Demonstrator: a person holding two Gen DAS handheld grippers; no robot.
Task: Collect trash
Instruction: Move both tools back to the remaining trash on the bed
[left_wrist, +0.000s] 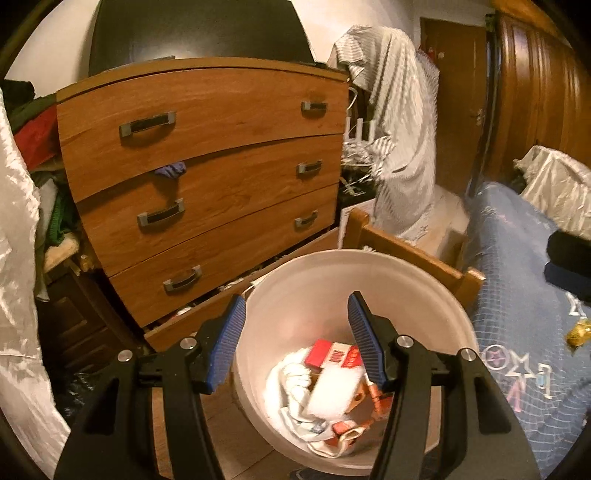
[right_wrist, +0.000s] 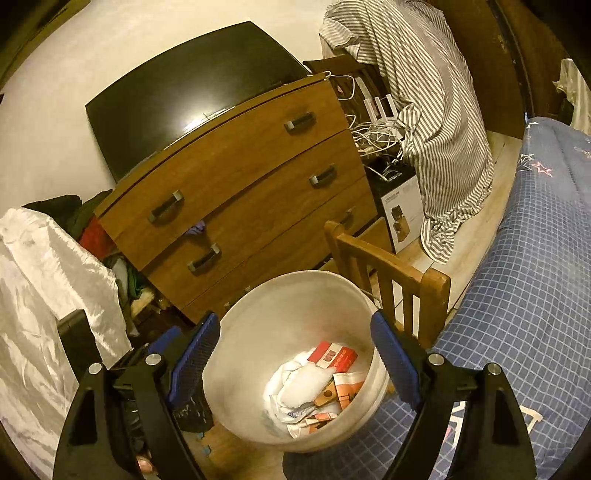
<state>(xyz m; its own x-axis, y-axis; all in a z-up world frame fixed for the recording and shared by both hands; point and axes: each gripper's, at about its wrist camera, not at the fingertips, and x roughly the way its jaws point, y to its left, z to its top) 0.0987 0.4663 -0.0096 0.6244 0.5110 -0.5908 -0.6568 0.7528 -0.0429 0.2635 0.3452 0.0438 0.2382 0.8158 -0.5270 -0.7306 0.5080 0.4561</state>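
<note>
Left wrist view: left gripper (left_wrist: 295, 332) hovering over white bucket (left_wrist: 295, 273), jaws partly apart, holding nothing. Trash (left_wrist: 332, 391) (red carton, white wrappers) lying at bucket bottom, between wooden dresser (left_wrist: 207, 177) and blue bed (left_wrist: 517, 295). Right gripper (right_wrist: 295, 354) hanging above, jaws standing wide, gripping nothing.

Open mouth of white bin (right_wrist: 295, 295) clear from above, litter (right_wrist: 314, 391) only at bottom; hemmed by dresser (right_wrist: 236, 192) behind-left, wooden chair (right_wrist: 391, 273) behind-right, bed (right_wrist: 524, 288) on right, white satin cloth (right_wrist: 48, 295) heaped left.
</note>
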